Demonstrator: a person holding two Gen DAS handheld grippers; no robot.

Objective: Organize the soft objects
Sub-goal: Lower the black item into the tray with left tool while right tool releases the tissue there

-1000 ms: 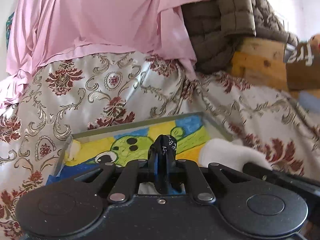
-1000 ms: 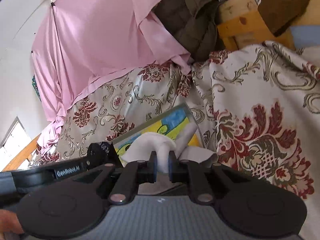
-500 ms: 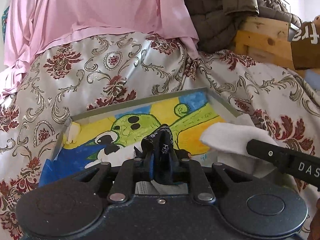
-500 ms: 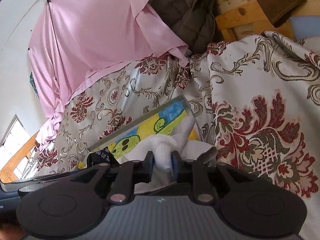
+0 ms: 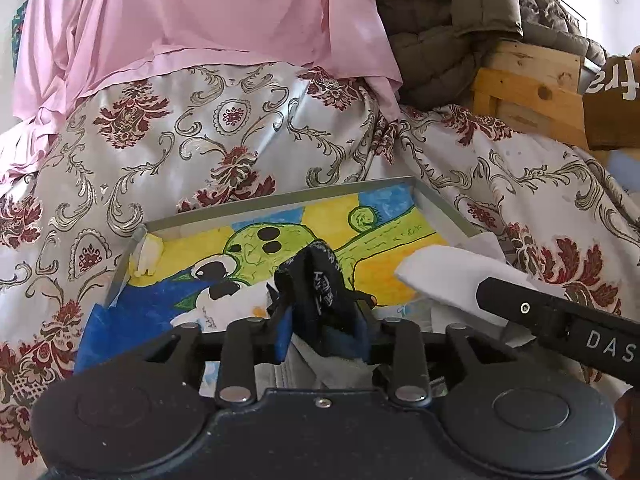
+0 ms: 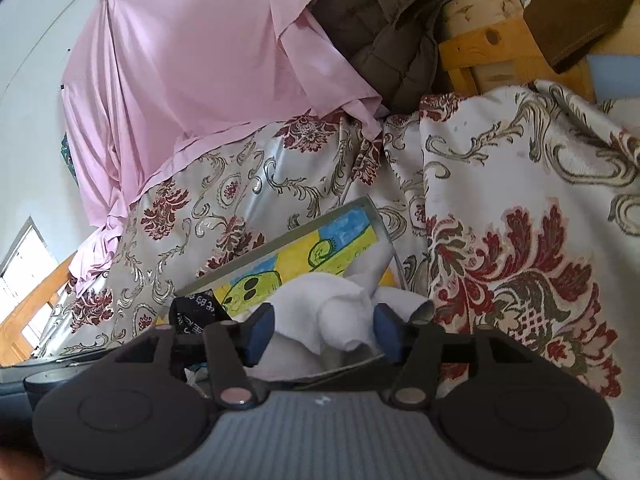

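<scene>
A shallow grey tray [image 5: 280,200] with a bright green, yellow and blue drawing on its floor lies on a floral bedspread. My left gripper [image 5: 324,330] is low over the tray's near edge, jaws parted a little, with a dark printed sock [image 5: 320,284] standing between them. My right gripper [image 6: 322,328] is open, with a white cloth [image 6: 332,304] lying loose between its pads at the tray's right end. The white cloth [image 5: 448,276] and the right gripper's body also show in the left wrist view. The tray [image 6: 280,242] shows in the right wrist view too.
A floral bedspread [image 5: 200,152] covers the surface. A pink sheet [image 5: 180,20] hangs behind. A brown quilted jacket [image 5: 448,28] lies over a wooden frame [image 5: 528,88] at the back right. A brown box [image 5: 612,120] sits far right.
My right gripper has opened and let the white cloth go onto the tray. My left gripper has come lower over the tray and its jaws have widened around the dark sock.
</scene>
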